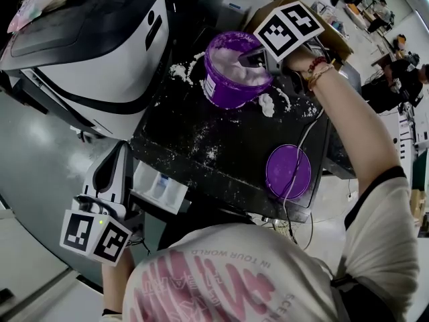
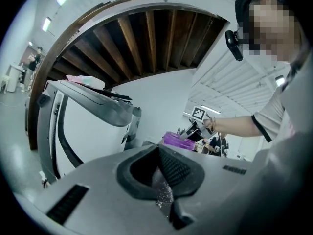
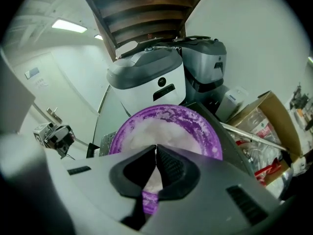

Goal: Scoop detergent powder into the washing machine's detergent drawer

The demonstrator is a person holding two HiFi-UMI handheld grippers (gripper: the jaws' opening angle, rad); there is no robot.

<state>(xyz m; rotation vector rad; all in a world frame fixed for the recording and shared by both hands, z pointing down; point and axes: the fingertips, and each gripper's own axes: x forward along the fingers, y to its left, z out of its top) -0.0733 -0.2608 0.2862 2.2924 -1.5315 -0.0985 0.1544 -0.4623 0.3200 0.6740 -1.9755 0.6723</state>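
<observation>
One purple tub (image 1: 224, 91) brims with white powder (image 1: 233, 67).

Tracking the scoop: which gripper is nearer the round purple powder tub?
Right. The right gripper is at the purple tub; the left gripper is down by the white drawer.

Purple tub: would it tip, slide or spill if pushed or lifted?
Likely steady: the purple tub looks wide, squat and well filled with powder. Its lid lies apart on the tabletop, so tilting would probably spill. Loose powder around it may let it slide.
</observation>
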